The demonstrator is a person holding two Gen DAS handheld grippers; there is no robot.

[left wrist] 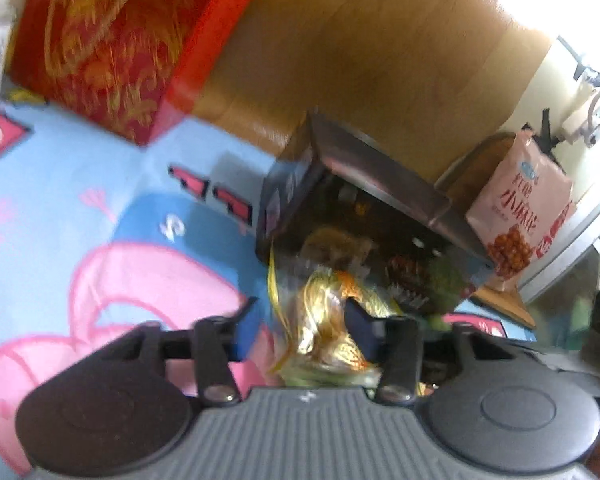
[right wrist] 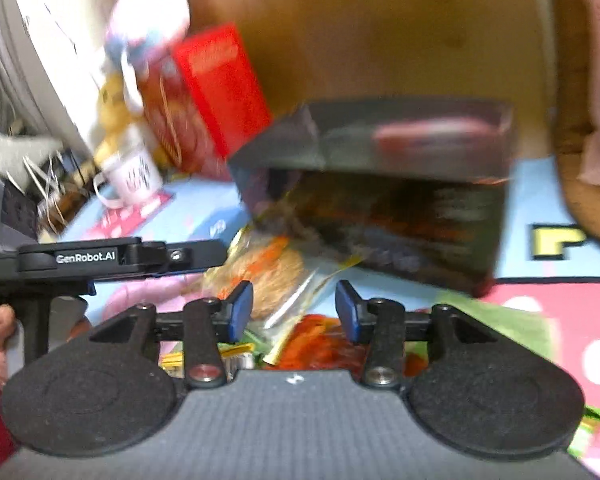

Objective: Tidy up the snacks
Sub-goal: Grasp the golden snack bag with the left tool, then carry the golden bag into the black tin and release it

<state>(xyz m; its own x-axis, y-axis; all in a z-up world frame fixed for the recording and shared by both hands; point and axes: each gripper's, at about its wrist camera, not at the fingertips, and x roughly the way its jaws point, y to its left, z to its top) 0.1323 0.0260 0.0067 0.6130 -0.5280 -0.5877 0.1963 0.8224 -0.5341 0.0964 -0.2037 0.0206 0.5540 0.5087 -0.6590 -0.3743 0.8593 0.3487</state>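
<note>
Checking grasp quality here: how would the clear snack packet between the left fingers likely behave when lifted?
The clear snack packet looks like crinkled film, so probably floppy and light. Its glossy surface may slip in the left gripper. Contents seem brittle, possibly crushable.
</note>
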